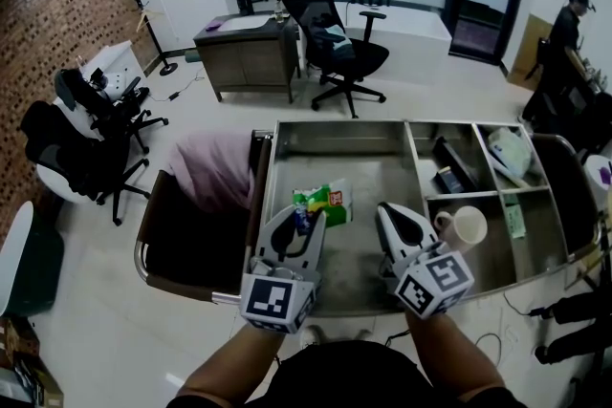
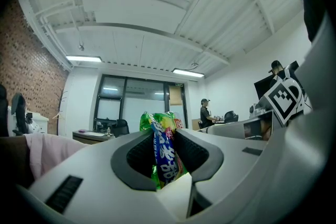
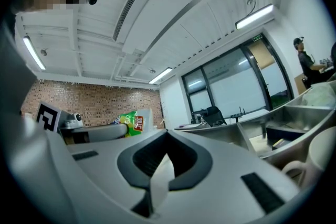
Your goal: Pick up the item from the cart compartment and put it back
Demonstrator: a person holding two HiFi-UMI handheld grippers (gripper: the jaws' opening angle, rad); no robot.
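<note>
Left gripper [image 1: 304, 223] [image 2: 163, 134] nearest, jaws partly closed and pinched on the near end of a green crinkly plastic snack packet with blue-and-white print [image 1: 325, 204] [image 2: 164, 155]. The packet sits over the big left compartment of the stainless-steel cart [image 1: 335, 127]; can't tell if it's off the floor. Right gripper [image 1: 390, 213] [image 3: 167, 136] is just beside it over the same compartment, jaws together, nothing in them. A cream ceramic mug [image 1: 464, 226] stands in the front right compartment, near the right gripper. A white plastic bag [image 1: 512, 153] lies in a back right compartment. Pink cloth [image 1: 210, 169] bunches at the cart's left end. Beyond the cart are a black office chair [image 1: 335, 43] and a brown wooden desk [image 1: 249, 53].
</note>
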